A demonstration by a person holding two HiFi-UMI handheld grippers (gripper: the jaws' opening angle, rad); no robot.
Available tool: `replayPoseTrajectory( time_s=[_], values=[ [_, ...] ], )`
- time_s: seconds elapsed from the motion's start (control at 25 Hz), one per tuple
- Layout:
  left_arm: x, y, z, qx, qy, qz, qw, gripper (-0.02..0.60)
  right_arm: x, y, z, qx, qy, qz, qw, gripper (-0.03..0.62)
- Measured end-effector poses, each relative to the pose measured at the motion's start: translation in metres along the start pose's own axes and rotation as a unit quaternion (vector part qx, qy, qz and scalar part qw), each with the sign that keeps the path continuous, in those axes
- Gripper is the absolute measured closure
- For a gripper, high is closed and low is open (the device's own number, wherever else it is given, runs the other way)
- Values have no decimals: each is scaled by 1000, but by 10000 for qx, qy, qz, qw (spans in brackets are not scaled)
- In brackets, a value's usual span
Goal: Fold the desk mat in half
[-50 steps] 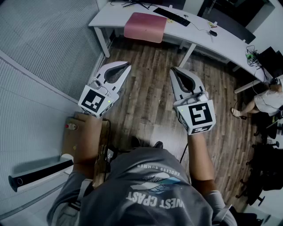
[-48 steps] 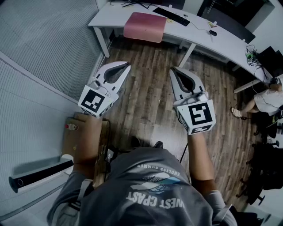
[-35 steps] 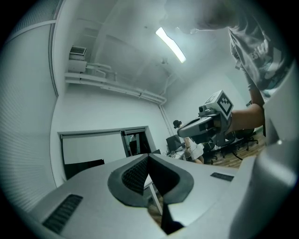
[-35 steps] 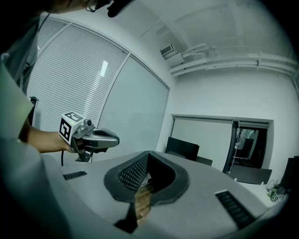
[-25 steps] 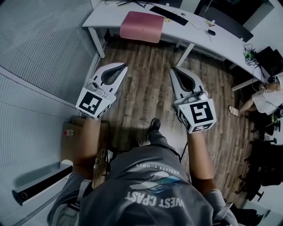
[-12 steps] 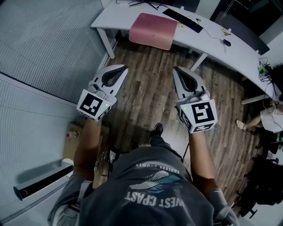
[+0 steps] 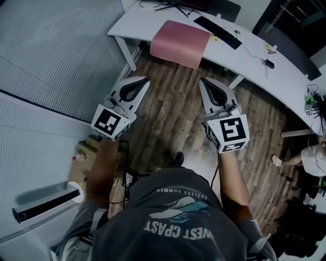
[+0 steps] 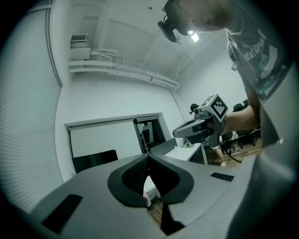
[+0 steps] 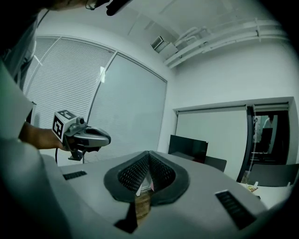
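Note:
The pink desk mat (image 7: 182,36) lies flat on the white desk (image 7: 254,56) at the top of the head view, its front edge at the desk's rim. Both grippers are held level over the wooden floor, short of the desk. My left gripper (image 7: 146,79) is shut and holds nothing; its tips point at the mat's left side. My right gripper (image 7: 202,80) is also shut and empty, below the mat's right side. In the left gripper view the shut jaws meet at the left gripper (image 8: 148,156), with the right gripper (image 8: 196,128) alongside. The right gripper view shows the left gripper (image 9: 84,135).
A keyboard (image 7: 220,32) and a monitor stand (image 7: 173,6) lie behind the mat. A desk leg (image 7: 130,56) stands left of my path. A cardboard box (image 7: 84,163) and a white-black tube (image 7: 43,204) sit by the left wall. A seated person (image 7: 311,155) is far right.
Both grippers have moved forward toward the desk, staying shut. The desk and pink mat now sit closer and larger in the head view, and the person's foot has stepped ahead.

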State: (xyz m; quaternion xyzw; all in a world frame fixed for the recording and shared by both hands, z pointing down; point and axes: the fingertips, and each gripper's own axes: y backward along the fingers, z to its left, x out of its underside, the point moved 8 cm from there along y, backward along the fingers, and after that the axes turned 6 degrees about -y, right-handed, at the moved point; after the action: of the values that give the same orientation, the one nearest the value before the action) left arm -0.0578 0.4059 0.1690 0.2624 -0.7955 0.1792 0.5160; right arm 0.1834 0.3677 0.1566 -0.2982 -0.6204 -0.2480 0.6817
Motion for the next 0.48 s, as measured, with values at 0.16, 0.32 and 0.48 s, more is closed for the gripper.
replayPoseTrajectory(
  time_s=[0.16, 0.32, 0.48],
  values=[
    [-2, -22, 1, -90, -56, 64, 9999, 563, -1, -7, -27, -88, 29, -72, 9999, 568],
    [2, -40, 0, -91, -58, 151, 9998, 565, 2, -13, -49, -106, -11, -109, 9999, 568],
    [3, -57, 2, -31, -77, 166, 9998, 565, 5, -19, -63, -87, -70, -106, 9999, 568]
  ],
)
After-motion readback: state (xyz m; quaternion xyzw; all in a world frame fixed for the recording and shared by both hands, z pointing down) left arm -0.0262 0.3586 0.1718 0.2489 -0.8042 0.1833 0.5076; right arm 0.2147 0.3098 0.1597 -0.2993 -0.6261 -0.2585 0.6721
